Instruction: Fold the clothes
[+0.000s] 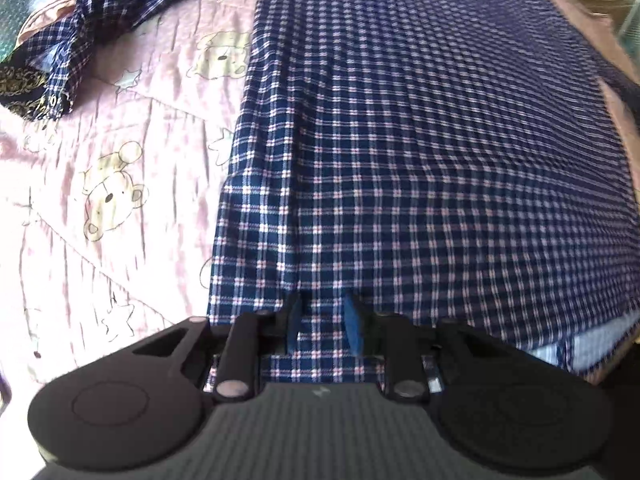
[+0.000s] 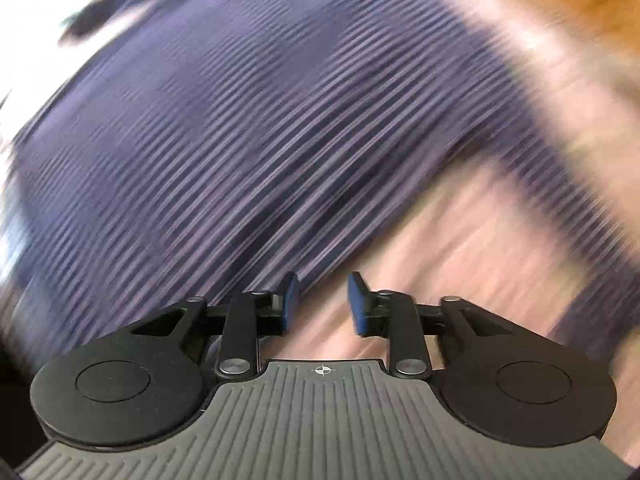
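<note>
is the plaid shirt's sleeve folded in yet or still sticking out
Still out. The sleeve trails sideways off the plaid shirt onto the pink quilt, bunched rather than laid over the body.

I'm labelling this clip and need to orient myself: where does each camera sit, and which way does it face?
Left wrist: on the left gripper, looking steeply down its fingers at the plaid shirt spread on the pink quilt; jaws apart.
Right wrist: on the right gripper, facing down over the shirt's edge, heavily motion-blurred; jaws apart, nothing between them.
Shared: the same shirt and quilt; no hand shows in either.
</note>
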